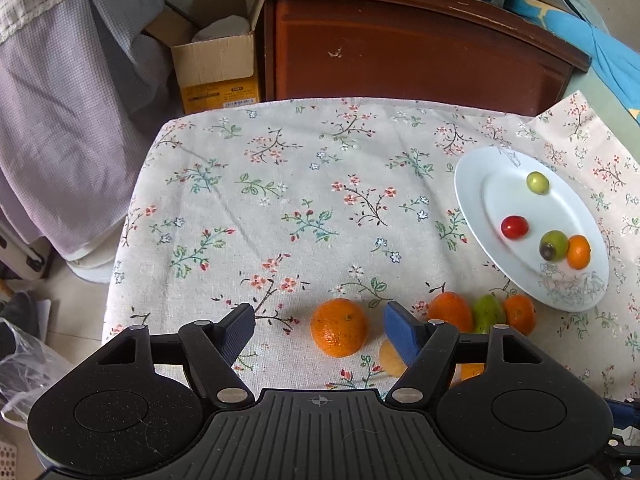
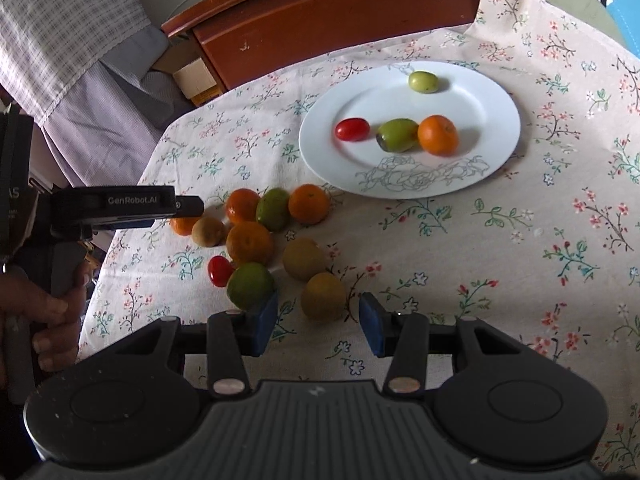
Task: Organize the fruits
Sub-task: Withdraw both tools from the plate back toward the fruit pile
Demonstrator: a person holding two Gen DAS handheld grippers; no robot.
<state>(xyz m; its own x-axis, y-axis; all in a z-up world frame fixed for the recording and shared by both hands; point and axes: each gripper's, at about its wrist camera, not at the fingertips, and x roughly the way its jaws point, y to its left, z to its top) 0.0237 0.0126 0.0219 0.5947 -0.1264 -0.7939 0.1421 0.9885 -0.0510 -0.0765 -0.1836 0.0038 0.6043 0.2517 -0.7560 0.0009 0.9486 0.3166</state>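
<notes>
A white plate (image 2: 496, 128) holds a red tomato (image 2: 352, 129), two green fruits (image 2: 397, 135) and an orange (image 2: 438, 135); it also shows in the left wrist view (image 1: 476, 184). Several loose oranges, green and brown fruits and a tomato (image 2: 219, 271) lie on the floral cloth left of the plate. My left gripper (image 1: 320, 330) is open, with an orange (image 1: 339, 327) on the cloth between its fingers, untouched. My right gripper (image 2: 318, 322) is open, with a brown-green fruit (image 2: 323, 295) just beyond its fingertips. The left gripper (image 2: 120, 208) also shows in the right wrist view.
A floral tablecloth (image 1: 280, 200) covers the table. A dark wooden cabinet (image 1: 400, 48) stands behind it, a cardboard box (image 1: 218, 64) and draped checked fabric (image 1: 60, 100) to the left. The table's left edge drops to the floor.
</notes>
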